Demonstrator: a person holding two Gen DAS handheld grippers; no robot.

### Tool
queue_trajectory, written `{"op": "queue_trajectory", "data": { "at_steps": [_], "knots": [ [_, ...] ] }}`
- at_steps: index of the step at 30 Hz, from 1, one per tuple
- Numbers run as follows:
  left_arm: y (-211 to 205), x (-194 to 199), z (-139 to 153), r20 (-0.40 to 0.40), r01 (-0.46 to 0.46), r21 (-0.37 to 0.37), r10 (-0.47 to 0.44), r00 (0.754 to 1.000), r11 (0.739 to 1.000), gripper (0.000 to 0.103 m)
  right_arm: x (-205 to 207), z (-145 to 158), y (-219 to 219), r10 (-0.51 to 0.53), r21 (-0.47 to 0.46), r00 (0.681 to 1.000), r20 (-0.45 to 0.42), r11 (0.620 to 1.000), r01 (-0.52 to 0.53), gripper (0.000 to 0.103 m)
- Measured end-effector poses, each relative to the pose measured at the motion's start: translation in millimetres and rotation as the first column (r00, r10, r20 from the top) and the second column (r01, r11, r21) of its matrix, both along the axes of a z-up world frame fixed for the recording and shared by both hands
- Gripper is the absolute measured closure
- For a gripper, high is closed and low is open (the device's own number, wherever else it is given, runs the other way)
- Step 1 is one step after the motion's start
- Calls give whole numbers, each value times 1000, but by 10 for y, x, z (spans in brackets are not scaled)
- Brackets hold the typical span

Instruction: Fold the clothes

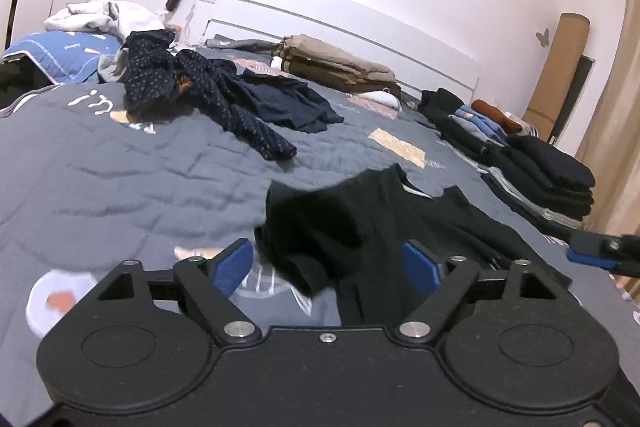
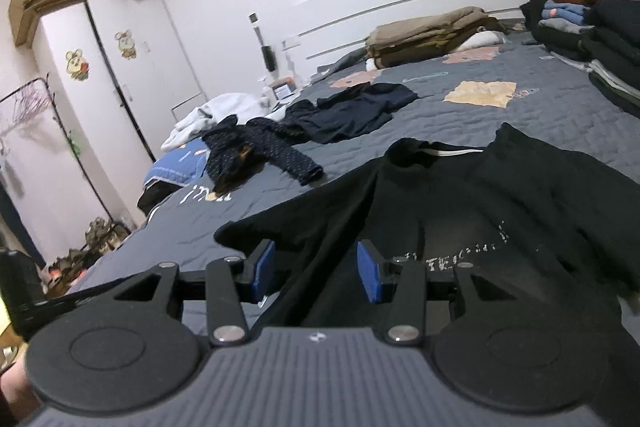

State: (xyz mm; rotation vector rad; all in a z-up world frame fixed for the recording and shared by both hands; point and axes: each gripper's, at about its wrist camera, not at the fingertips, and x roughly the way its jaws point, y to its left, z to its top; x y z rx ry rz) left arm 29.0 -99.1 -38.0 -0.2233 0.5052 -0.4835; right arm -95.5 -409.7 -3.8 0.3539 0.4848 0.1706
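A black T-shirt lies spread on the grey quilt, collar toward the headboard, with one sleeve bunched up in front of my left gripper. Its jaws stand wide, with the bunched black cloth between the blue pads but not pinched. In the right wrist view the same T-shirt shows faint white print on its chest. My right gripper has its jaws partly apart over the shirt's lower edge, with black cloth lying in the gap and no pinch visible. One finger of the right gripper shows at the right edge of the left wrist view.
A dotted navy garment and a plain navy one lie crumpled farther up the bed. Folded khaki clothes sit by the headboard. Stacks of folded dark clothes line the right side. A white wardrobe stands beyond the left edge.
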Motion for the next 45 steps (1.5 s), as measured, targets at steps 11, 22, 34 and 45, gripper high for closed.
{"op": "queue_trajectory", "data": {
  "at_steps": [11, 22, 34, 45],
  "knots": [
    [-35, 625, -198, -42, -27, -72, 24, 999, 997, 28, 112, -145, -66, -19, -8, 999, -37, 1000, 19, 58],
    [-130, 866, -376, -85, -31, -155, 18, 996, 987, 55, 158, -296, -62, -5, -15, 996, -92, 1000, 4, 58],
    [-772, 341, -292, -24, 484, 26, -484, 875, 874, 97, 86, -275, -253, -34, 9, 995, -89, 999, 35, 58],
    [-756, 150, -248, -85, 552, 91, -545, 834, 829, 54, 105, -300, -314, -41, 19, 994, -98, 999, 43, 58]
  ]
}}
